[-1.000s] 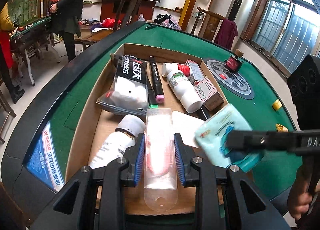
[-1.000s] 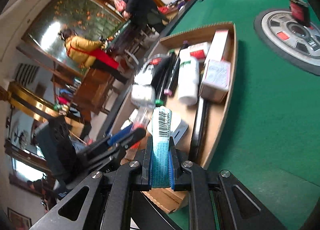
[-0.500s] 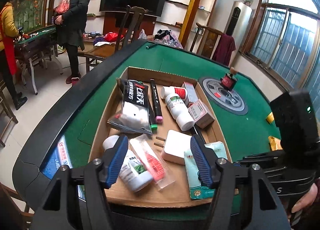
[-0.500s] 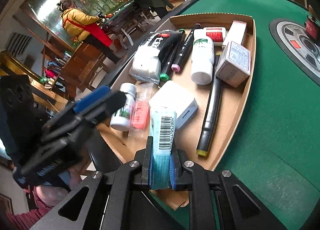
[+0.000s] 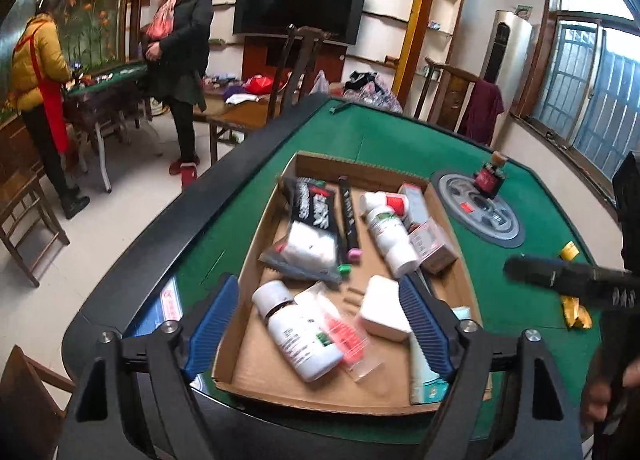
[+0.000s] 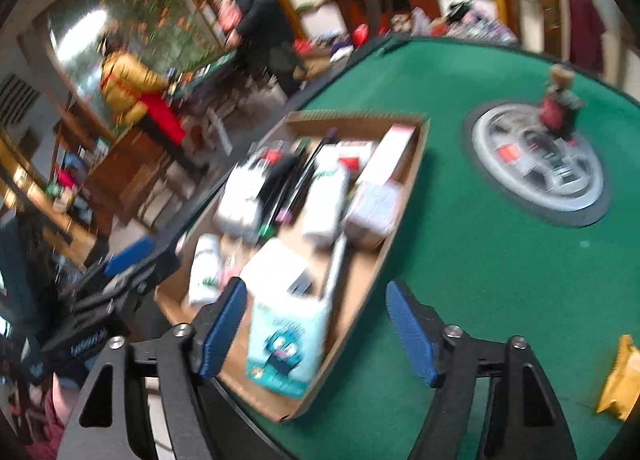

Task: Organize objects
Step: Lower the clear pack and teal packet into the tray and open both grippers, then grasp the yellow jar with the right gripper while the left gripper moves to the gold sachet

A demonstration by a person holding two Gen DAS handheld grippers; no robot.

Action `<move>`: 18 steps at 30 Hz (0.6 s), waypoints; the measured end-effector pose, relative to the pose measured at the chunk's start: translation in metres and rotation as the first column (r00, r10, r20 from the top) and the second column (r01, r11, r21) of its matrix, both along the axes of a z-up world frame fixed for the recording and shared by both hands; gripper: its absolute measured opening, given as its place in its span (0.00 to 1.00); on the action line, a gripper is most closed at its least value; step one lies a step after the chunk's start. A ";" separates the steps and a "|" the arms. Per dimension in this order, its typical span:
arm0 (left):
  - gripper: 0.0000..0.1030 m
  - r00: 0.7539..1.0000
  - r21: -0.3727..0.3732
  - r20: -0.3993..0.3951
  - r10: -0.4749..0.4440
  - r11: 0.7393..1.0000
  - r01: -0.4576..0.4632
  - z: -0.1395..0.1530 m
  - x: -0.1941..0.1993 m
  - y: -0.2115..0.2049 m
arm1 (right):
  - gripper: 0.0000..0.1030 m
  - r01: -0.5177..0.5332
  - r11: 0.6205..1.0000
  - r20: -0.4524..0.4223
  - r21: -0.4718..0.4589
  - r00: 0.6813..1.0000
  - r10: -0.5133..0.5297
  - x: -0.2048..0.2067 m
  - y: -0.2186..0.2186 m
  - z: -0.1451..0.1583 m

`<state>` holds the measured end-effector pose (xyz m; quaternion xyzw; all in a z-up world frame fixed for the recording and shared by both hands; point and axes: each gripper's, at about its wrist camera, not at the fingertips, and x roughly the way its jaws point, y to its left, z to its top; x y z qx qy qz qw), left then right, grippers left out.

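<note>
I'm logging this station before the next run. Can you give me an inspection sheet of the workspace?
Surface: green felt table, cardboard tray on it.
Job's things: white bottle, clear pink tube, white charger, teal tissue pack, markers and boxes, all in the tray.
Clutter: yellow packets and a small red bottle on the felt.
Grippers: left tool open, empty; right tool open, empty.
Cables: nothing seen.
Surroundings: two bystanders, chairs, TV.

I count two white bottles (image 5: 298,336) (image 5: 390,236), two markers (image 5: 349,219), two small boxes (image 5: 434,246), one white charger (image 5: 382,314), one tissue pack (image 6: 286,340).
</note>
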<state>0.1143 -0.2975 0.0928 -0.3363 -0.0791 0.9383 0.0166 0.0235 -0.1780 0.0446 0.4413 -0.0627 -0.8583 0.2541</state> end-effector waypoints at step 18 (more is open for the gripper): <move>0.87 0.937 -0.023 -0.054 -0.344 0.939 0.343 0.028 0.010 0.121 | 1.00 0.532 0.809 -0.314 0.252 0.835 -0.451 0.002 0.235 0.039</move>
